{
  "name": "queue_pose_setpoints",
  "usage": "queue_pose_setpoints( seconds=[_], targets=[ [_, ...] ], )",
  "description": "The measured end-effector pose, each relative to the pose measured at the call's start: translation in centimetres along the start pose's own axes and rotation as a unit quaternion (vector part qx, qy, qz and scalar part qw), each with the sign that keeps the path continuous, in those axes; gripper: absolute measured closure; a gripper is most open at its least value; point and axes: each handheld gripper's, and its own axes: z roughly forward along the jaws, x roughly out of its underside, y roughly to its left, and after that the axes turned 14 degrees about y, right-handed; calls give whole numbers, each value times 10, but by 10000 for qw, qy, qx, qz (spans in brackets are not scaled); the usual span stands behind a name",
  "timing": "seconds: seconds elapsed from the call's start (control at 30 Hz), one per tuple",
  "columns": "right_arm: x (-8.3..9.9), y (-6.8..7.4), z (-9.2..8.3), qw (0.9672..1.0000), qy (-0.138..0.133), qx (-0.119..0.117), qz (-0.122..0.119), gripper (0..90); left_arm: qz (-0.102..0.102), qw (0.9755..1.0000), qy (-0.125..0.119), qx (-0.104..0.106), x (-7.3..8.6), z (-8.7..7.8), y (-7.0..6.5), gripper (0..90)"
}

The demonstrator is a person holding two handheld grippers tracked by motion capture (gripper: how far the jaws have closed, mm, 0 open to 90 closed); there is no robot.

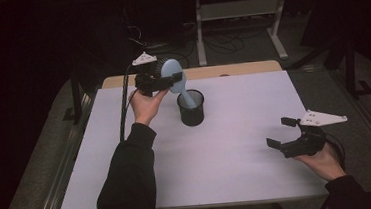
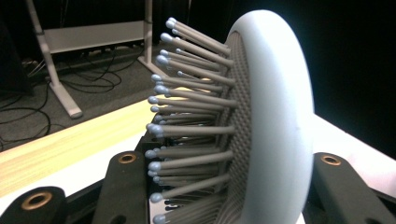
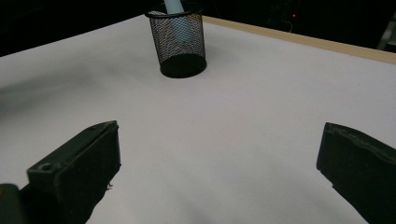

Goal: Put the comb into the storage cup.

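Dim room with dark surroundings, white table sheet [image 1: 227, 146] evenly lit from above, soft faint shadows, no glare, high view grainy and slightly soft, left gripper view sharp on brush bristles [image 2: 196, 116], background blurred, right gripper view corners darkened

A rectangular table [image 1: 247, 150] with a pale wooden top carries a large white sheet [image 1: 213, 162] that covers nearly all of it, leaving a strip of bare wood [image 1: 231, 70] along the far edge. A round black wire-mesh cup [image 1: 191, 110] stands upright on the sheet, left of centre toward the far side.
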Motion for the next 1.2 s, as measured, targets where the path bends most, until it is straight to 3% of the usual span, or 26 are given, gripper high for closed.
queue_pose_setpoints(
  seconds=[0.5,0.67,0.9,1.1,1.2],
  targets=[
    [4,-1,0,10000,71,22,28,0,-162,9998,135,70,15,13,1,508],
    [4,-2,1,9999,121,-25,39,0,-133,9998,164,-57,18,17,-2,499],
    [4,-1,4,9997,220,-43,-12,0,-151,9998,146,20,20,16,-1,489],
    [4,-1,4,9998,218,-23,0,0,-34,9999,141,62,23,14,-1,476],
    [4,-1,5,9997,231,-15,-13,0,-99,9997,93,223,25,11,1,457]
  ],
)
